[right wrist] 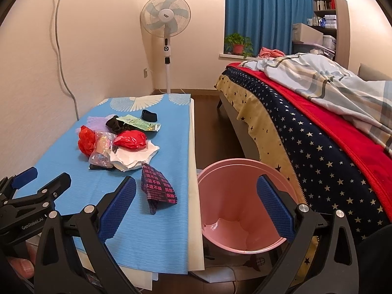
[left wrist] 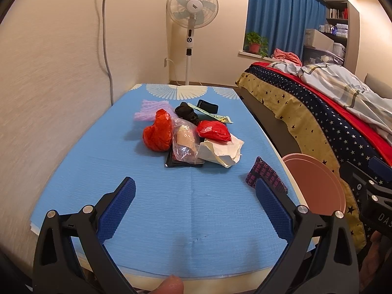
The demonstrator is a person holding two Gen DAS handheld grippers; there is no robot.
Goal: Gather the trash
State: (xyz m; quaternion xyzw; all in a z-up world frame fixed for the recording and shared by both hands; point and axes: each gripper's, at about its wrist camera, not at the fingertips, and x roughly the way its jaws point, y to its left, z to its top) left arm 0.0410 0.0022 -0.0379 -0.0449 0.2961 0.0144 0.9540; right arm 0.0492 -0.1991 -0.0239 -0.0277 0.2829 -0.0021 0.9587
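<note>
A heap of trash lies mid-table on the blue mat (left wrist: pixel 98 171): two red plastic bags (left wrist: pixel 158 133) (right wrist: pixel 131 139), a clear plastic bag (left wrist: pixel 183 144), crumpled white paper (left wrist: pixel 220 152) (right wrist: pixel 133 156), a black tray (left wrist: pixel 183 164), purple foam net (left wrist: pixel 149 110) and a green wrapper (right wrist: pixel 138 122). A dark purple wrapper with pink print (left wrist: pixel 265 177) (right wrist: pixel 156 188) lies apart near the table's right edge. The pink bin (right wrist: pixel 235 208) (left wrist: pixel 316 186) stands on the floor beside the table. My left gripper (left wrist: pixel 196 196) is open above the near table. My right gripper (right wrist: pixel 196 196) is open, straddling the table edge and bin.
A bed (right wrist: pixel 318 132) with a star-patterned cover runs along the right, leaving a narrow floor gap. A standing fan (right wrist: pixel 166 24) is at the back wall, a potted plant (right wrist: pixel 238 44) on the sill, blue curtains (right wrist: pixel 259 12) behind. A wall borders the table's left side.
</note>
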